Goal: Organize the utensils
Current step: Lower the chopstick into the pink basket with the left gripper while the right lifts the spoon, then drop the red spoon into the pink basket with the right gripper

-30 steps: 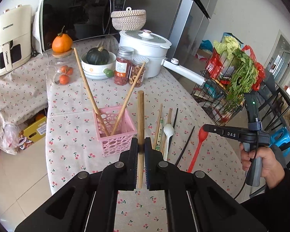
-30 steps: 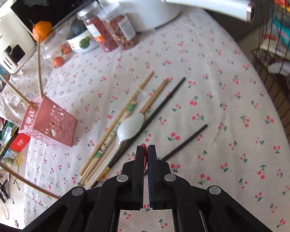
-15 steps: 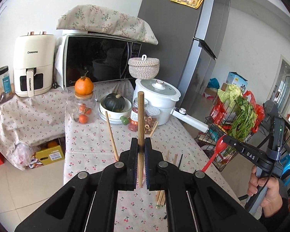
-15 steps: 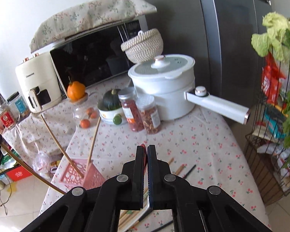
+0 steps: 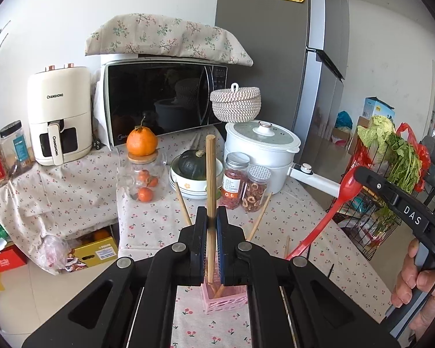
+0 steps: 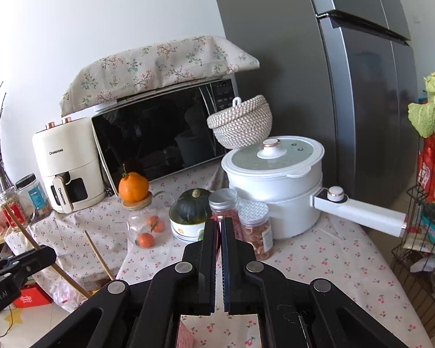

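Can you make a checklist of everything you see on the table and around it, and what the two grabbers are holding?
Surface: table under a cherry-print cloth.
Job's things: wooden chopstick upright over the pink basket, which holds two chopsticks; red spoon.
Clutter: white pot, two spice jars, squash bowl, orange on a glass jar.
Grippers: left gripper jaws shut on the wooden chopstick; right gripper jaws shut on the red spoon.
Cables: nothing seen.
Surroundings: microwave, air fryer, fridge, vegetable rack.

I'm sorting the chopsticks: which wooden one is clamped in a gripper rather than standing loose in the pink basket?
The upright middle chopstick, pinched by the left gripper; the two leaning chopsticks stand free in the pink basket.
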Demonstrator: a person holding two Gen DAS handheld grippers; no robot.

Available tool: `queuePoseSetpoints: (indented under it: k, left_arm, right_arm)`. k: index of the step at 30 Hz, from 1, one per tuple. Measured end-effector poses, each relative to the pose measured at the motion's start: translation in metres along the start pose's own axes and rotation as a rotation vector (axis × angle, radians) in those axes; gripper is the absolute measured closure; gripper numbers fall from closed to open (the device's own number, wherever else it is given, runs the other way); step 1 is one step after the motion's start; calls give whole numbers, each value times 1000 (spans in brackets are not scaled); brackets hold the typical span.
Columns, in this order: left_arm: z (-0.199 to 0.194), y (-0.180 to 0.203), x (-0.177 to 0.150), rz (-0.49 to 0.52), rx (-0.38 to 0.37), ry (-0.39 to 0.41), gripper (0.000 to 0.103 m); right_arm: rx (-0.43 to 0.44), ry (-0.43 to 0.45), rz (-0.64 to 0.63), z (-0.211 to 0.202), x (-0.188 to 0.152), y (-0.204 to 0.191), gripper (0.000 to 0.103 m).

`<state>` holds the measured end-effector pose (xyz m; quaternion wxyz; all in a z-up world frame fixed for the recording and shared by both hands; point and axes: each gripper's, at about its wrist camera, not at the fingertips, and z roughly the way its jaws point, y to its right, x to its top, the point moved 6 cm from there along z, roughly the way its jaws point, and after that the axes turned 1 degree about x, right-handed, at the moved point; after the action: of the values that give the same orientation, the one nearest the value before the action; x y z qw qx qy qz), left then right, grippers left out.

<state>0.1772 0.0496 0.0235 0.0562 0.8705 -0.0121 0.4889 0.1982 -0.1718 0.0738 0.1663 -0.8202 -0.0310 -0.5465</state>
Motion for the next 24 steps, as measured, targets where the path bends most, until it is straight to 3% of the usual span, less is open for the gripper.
queuePoseSetpoints:
  k: [10,18,21,23,24]
  left_arm:
    - [46,7,-22,58,-2,-111,97]
    - [49,7,-26,66,2,-119,97]
    - [46,9,-25,75,7,-113,96]
    - [45,9,-25,78,9,-116,96]
    - [44,9,-25,76,6,-118,96]
  right_arm:
    - [14,-64,-48,40,-25,-24,101]
    - [16,-129,-52,58,-42,-24,101]
    - [51,-144,-32,60,-46,-26,98]
    - [53,-149,-28,59,-45,-26,92]
    - [55,-144,-20,57,-43,-25,83]
